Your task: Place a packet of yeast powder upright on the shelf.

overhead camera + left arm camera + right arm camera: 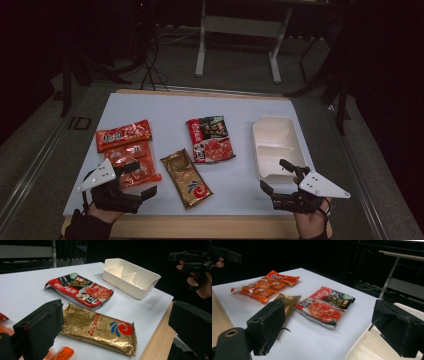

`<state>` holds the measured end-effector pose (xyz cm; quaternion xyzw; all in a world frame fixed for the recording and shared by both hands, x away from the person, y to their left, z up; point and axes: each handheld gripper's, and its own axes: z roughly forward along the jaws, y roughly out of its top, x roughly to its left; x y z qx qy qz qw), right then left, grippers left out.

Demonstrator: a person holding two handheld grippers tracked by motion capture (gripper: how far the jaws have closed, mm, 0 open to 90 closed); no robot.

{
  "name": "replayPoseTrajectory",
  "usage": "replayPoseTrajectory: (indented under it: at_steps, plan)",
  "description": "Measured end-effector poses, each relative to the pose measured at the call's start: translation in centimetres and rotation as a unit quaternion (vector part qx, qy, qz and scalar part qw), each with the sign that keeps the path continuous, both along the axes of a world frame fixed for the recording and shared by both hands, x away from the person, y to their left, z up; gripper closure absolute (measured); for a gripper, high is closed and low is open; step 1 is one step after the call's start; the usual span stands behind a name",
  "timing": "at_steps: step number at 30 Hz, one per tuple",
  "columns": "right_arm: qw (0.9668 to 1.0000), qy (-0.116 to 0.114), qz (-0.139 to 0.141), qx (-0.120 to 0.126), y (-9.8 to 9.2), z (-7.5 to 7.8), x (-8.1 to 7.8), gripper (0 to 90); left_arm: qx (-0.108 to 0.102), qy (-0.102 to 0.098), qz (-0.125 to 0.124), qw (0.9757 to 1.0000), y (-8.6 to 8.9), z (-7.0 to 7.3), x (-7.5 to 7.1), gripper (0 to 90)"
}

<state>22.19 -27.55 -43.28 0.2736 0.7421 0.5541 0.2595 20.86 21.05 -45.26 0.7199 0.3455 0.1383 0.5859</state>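
Observation:
Both grippers rest at the table's front edge, and nothing lies between their fingers. My left gripper (141,179) (117,315) is open, next to a clear bag of orange snacks (132,165) (259,290). My right gripper (276,176) (330,322) is open just in front of a white divided tray (277,147) (130,277) (367,347). Between the grippers lies a gold packet (186,178) (100,327) (288,301). A red and black packet (210,139) (80,290) (325,306) lies behind it. An orange packet (123,134) (283,277) sits at the far left.
The packets and tray lie on a white mat (235,107) over a wooden table whose front edge (210,226) shows. Behind the table are a dark floor, cables and the legs of a desk (237,45).

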Motion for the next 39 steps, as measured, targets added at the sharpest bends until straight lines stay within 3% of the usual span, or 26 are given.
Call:
replayPoseTrajectory:
  at_steps: [9, 15, 19, 23, 26, 32, 39]
  plan:
    - [0.9998, -0.017, -0.011, -0.007, -0.2, 0.1, 0.0, 11.6, 0.003, -0.001, 0.017, 0.9999, -0.1, 1.2, 2.3, 0.3]
    - [0.9997, -0.005, -0.024, -0.002, -0.4, 0.2, 0.2, 11.5, 0.013, 0.006, 0.025, 0.9996, -0.4, 1.1, 3.7, 0.3]
    - [0.9996, -0.021, -0.020, 0.001, -0.5, 0.2, 0.2, 11.6, 0.023, 0.013, 0.026, 0.9993, -0.7, 0.8, 4.9, 1.9]
    - [0.9998, -0.003, -0.020, -0.007, -0.2, 0.1, 0.3, 11.5, 0.036, 0.020, 0.033, 0.9986, -1.0, 0.5, 5.9, 5.9]
    - [0.9999, 0.007, -0.011, -0.006, 0.0, 0.0, 0.2, 11.5, 0.050, 0.037, 0.034, 0.9974, -1.4, -0.2, 7.4, 9.7]
    - [1.0000, 0.004, 0.002, -0.005, 0.2, 0.0, 0.0, 11.5, 0.067, 0.066, 0.040, 0.9948, -1.8, -1.9, 9.3, 13.9]
    - [0.9998, 0.018, 0.008, -0.007, 0.3, -0.3, 0.2, 11.5, 0.089, 0.109, 0.058, 0.9884, -2.4, -4.0, 11.2, 15.7]
